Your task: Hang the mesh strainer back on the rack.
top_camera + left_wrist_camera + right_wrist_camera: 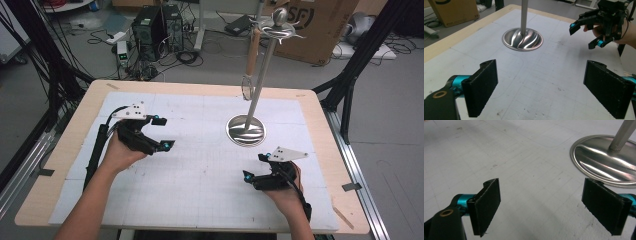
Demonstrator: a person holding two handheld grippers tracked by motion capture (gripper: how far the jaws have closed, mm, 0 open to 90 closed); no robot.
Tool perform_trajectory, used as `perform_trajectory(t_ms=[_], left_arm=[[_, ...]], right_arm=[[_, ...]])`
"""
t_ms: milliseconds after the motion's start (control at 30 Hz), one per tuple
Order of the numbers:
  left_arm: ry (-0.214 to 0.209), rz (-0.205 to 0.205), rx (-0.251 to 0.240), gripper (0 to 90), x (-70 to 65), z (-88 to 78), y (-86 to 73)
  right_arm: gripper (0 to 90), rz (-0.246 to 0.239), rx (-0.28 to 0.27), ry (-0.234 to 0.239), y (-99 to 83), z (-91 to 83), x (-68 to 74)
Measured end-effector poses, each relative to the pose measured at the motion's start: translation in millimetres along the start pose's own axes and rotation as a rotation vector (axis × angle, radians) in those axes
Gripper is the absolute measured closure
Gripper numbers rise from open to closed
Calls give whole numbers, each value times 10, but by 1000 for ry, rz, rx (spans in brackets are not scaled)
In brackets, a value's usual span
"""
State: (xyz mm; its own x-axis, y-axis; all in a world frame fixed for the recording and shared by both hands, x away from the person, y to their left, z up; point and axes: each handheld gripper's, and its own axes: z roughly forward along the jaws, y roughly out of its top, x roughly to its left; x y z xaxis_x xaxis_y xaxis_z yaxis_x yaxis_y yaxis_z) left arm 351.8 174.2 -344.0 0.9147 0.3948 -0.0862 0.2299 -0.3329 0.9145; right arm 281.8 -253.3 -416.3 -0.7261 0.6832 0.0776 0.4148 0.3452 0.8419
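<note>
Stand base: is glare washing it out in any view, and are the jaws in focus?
Left gripper view: bright streaks on the stand base, shape still readable; pads sharp. Right gripper view: strong highlights across the base, pads sharp. High view: soft, mild sheen on the base.

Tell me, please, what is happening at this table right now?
A person holds a pair of tongs in each hand over a white mat. The left tongs and right tongs both stand open with nothing between them. Beyond them stands a metal stand with a utensil hanging from its top hooks. Nothing is gripped yet.
</note>
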Motion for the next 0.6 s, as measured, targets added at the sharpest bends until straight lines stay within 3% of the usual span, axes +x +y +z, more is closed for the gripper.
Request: perform_trajectory(t_ms=[400,600], left_arm=[[8,6,26,90,-76,29,-185],[5,-19,20,87,-72,14,-260]], right_arm=[[144,9,-5,5,-4,-23,-19],[144,10,-4,2,-4,-20,-17]])
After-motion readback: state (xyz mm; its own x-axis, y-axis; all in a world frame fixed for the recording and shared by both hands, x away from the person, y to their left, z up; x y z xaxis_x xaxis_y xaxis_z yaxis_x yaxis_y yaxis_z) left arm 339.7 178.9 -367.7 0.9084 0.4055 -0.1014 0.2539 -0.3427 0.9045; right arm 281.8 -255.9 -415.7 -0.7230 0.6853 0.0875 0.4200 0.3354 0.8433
